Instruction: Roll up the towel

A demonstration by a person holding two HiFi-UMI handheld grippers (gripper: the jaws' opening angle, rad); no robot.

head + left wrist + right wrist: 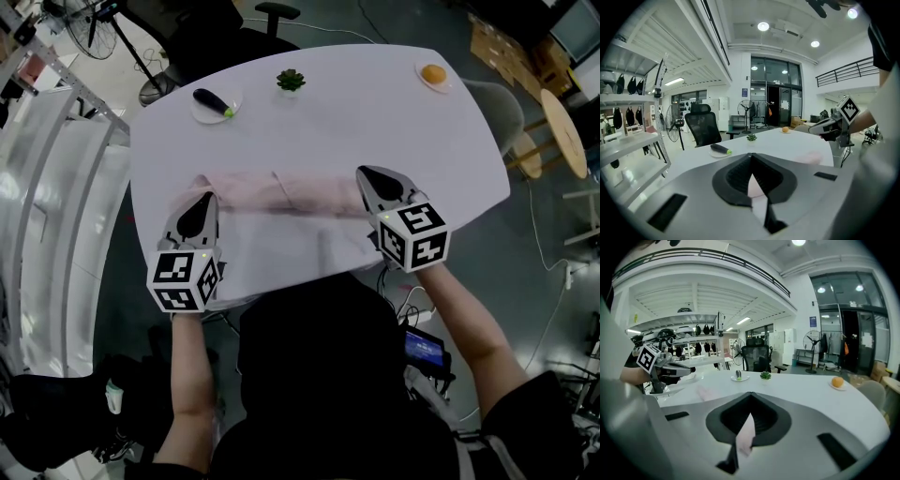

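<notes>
Pinching the towel (305,192), left tongs (207,196) and right tongs (363,172) clamped.

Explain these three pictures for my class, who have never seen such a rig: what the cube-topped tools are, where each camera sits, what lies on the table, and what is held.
There is no robot: a person holds a gripper with two jaws in each hand. The marked cubes belong to the grippers. One picture comes from a camera on the person's head, looking down. The other two come from cameras riding on each gripper, looking along its jaws. On the white table lie a pink towel, an eggplant on a plate, a small potted plant and an orange on a second plate. The left gripper and the right gripper each have their jaws shut on the towel, one near each end.
</notes>
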